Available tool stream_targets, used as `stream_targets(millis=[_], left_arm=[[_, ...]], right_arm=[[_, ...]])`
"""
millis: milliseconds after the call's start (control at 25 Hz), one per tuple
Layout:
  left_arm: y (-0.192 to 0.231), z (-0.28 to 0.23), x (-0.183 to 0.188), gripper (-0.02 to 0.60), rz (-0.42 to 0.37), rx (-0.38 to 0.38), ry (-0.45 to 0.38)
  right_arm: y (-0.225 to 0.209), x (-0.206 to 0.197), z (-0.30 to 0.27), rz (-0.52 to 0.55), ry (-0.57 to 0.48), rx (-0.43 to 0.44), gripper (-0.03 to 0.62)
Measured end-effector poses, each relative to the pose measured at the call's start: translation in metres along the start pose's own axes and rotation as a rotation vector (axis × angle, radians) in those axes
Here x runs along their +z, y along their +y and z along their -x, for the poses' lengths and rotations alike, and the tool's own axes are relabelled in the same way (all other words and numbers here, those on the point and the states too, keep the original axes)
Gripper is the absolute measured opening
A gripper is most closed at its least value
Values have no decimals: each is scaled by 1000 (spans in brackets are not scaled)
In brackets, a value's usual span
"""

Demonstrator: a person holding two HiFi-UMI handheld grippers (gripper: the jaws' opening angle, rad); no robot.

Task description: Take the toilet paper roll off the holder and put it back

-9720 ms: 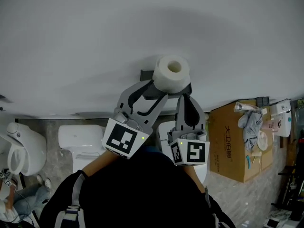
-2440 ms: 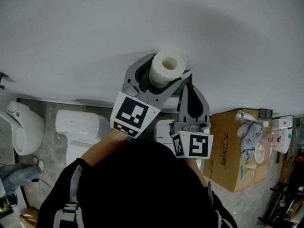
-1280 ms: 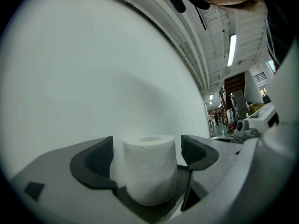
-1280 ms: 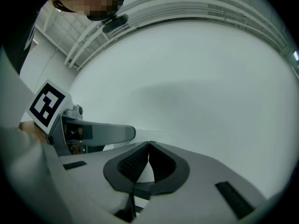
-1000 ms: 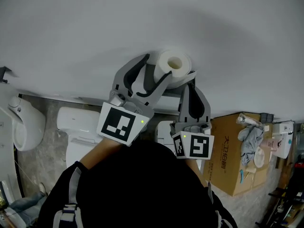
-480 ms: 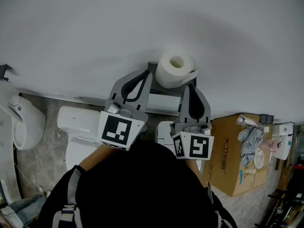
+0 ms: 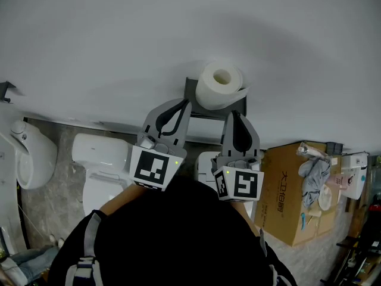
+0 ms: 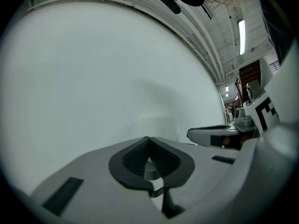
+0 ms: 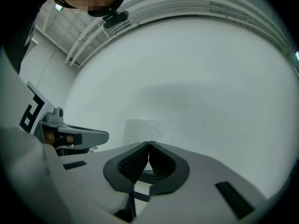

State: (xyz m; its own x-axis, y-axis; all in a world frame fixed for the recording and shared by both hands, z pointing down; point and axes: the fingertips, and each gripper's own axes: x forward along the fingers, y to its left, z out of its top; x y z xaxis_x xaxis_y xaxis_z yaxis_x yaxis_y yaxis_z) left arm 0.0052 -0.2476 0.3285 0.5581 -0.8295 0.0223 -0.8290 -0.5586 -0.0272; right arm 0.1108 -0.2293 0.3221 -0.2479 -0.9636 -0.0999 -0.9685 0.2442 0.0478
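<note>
The plain white wall (image 7: 119, 40) fills the head view, and along its foot stand a white ceramic toilet (image 7: 100, 157) at left and a brown cardboard box (image 7: 293, 186) at right. In front of the person, the grey left gripper (image 7: 185, 103) has its jaws pressed together with nothing between them. The grey right gripper (image 7: 233, 114) is likewise closed and empty, and both aim at the wall side by side. And there is the white toilet paper roll (image 7: 219, 87), sitting on the dark grey wall-mounted holder (image 7: 190, 92) just past both tips, clear of them, with a loose tail at its right.
</note>
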Motion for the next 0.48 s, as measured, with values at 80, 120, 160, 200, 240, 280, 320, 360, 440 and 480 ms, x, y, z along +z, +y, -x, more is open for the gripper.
stream_targets(millis=[80, 120, 160, 200, 240, 280, 320, 360, 440, 480], left_arm=[[-2, 0, -1, 6, 6, -7, 0], [-2, 0, -2, 6, 9, -10, 0], [-3, 0, -1, 6, 11, -13, -1], [-3, 0, -1, 6, 12, -15, -2], [-3, 0, -1, 6, 12, -17, -3], [-4, 0, -1, 6, 12, -19, -4], [-4, 0, 0, 6, 11, -21, -4], [-4, 0, 0, 6, 12, -23, -5], [-5, 0, -1, 6, 15, -26, -7], [-5, -1, -1, 6, 16, -27, -7]], right_arm=[[2, 1, 0, 24, -5, 2, 23], [3, 2, 0, 30, -9, 1, 23], [3, 3, 0, 28, -13, 1, 23], [3, 4, 0, 21, -14, 2, 23], [3, 4, -1, 15, -13, 4, 23], [3, 4, -1, 13, -12, 5, 23], [3, 3, -1, 14, -10, 4, 23], [3, 3, 0, 15, -9, 3, 23], [3, 2, 0, 13, -7, -1, 23], [3, 1, 0, 12, -5, -2, 23]])
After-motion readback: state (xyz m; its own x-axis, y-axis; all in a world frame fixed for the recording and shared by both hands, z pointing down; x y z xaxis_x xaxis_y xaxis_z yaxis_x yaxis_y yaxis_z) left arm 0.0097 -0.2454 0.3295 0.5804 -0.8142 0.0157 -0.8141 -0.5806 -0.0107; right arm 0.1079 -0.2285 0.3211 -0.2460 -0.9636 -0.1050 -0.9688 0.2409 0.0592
